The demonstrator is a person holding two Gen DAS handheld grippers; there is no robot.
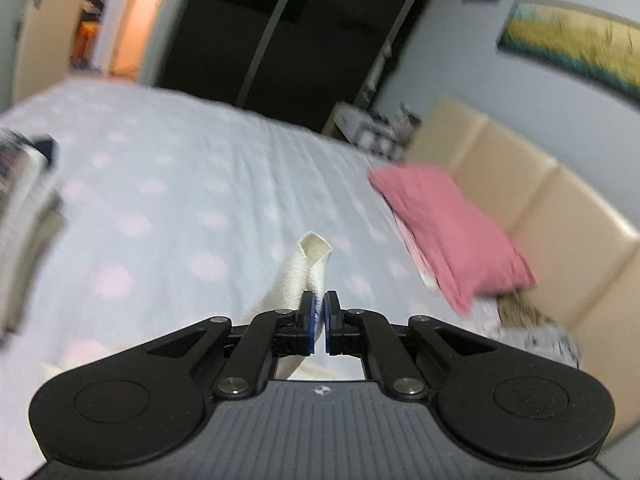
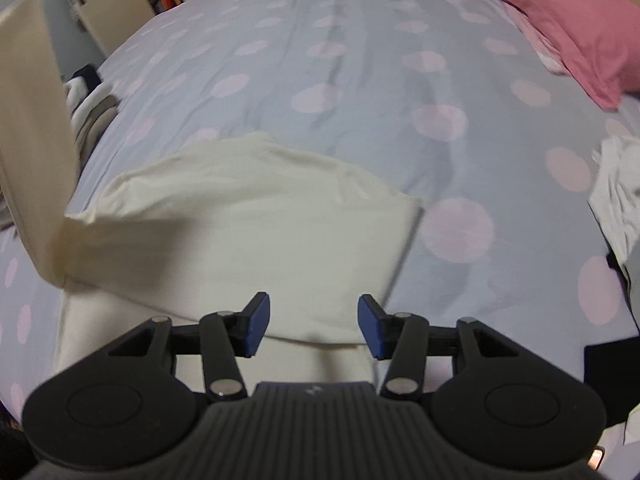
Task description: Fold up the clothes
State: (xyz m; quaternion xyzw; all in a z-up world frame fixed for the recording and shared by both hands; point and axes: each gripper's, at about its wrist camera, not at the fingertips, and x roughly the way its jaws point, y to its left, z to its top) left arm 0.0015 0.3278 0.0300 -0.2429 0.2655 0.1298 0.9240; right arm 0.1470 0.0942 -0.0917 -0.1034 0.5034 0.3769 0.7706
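A cream garment [image 2: 240, 216] lies on the pale blue bedspread with pink dots [image 2: 360, 80]; its left part rises off the bed as a tall strip [image 2: 32, 120]. My left gripper [image 1: 319, 320] is shut on an edge of this cream cloth [image 1: 308, 268], which sticks up past the blue pads. My right gripper [image 2: 314, 326] hovers over the garment's near right part with its jaws open and nothing pinched between the pads [image 2: 256, 328].
A pink pillow [image 1: 452, 232] rests against the beige padded headboard [image 1: 540, 208]. A heap of white and grey clothes [image 2: 620, 200] lies at the bed's right. Folded clothes [image 2: 90, 100] sit at the left edge. A dark wardrobe [image 1: 280, 32] stands beyond the bed.
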